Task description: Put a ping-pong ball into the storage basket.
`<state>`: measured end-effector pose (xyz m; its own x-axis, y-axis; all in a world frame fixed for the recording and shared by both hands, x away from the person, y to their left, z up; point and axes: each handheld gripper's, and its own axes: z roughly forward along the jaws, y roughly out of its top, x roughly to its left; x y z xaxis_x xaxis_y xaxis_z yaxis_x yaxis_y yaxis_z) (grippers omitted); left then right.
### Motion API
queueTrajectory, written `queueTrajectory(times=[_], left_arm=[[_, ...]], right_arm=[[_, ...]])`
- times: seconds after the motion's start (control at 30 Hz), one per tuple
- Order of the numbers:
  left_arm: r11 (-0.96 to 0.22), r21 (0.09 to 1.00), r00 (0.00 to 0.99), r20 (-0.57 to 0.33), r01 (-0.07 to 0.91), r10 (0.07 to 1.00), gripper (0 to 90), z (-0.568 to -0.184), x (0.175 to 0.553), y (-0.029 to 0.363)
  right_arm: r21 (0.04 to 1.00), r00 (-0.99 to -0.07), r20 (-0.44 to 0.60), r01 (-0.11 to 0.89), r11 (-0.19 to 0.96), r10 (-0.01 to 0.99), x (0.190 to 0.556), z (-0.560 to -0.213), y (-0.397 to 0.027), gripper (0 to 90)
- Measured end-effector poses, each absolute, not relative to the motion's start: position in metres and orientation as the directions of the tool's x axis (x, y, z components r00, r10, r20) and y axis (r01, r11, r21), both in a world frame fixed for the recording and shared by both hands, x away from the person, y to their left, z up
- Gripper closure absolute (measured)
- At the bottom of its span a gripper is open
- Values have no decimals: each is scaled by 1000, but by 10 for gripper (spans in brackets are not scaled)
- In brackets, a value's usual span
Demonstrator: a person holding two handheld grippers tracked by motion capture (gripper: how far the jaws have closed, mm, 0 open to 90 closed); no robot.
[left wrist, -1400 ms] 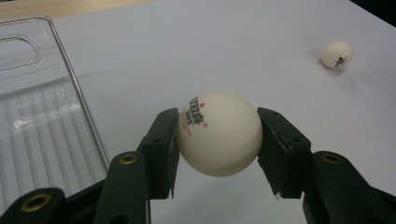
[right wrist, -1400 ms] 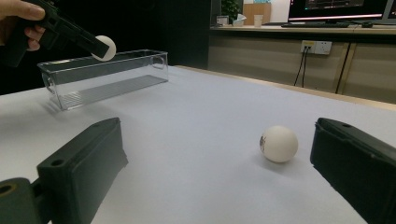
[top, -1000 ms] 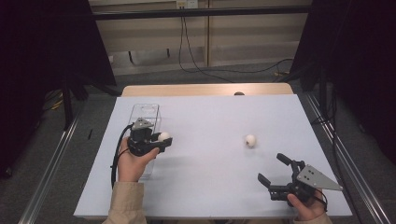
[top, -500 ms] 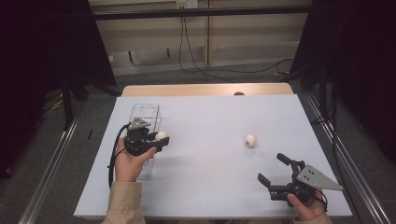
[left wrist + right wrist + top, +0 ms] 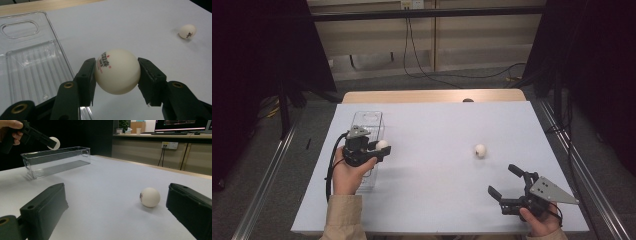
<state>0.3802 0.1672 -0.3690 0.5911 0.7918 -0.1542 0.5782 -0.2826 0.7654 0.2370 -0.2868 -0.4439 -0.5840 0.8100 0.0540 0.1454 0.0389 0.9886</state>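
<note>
My left gripper (image 5: pixel 382 146) is shut on a white ping-pong ball (image 5: pixel 382 144) with red and black print, held in the air. In the left gripper view the ball (image 5: pixel 117 71) sits squeezed between both black pads, just right of the clear plastic bin (image 5: pixel 30 65). The bin (image 5: pixel 367 120) lies lengthwise on the table's left side and is empty. A second white ball (image 5: pixel 480 150) rests on the table right of centre. My right gripper (image 5: pixel 502 179) stands open near the front right edge. In its own view that ball (image 5: pixel 150 197) lies ahead, close to the right pad.
The table carries a pale lilac sheet (image 5: pixel 437 125) with a wooden strip (image 5: pixel 432 96) at its far edge. Dark curtains flank both sides, and cables run along the floor behind. In the right gripper view the bin (image 5: pixel 57 161) and the left gripper (image 5: pixel 53 143) stand at the far left.
</note>
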Motion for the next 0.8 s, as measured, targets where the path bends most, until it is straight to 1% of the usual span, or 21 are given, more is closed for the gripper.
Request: queueTrajectory(times=[0.8], left_arm=[[-276,770,581,-147,575,800,511,-367,380,174]], right_arm=[[988,-583,56,147,38,811,237,-444,-287,22]])
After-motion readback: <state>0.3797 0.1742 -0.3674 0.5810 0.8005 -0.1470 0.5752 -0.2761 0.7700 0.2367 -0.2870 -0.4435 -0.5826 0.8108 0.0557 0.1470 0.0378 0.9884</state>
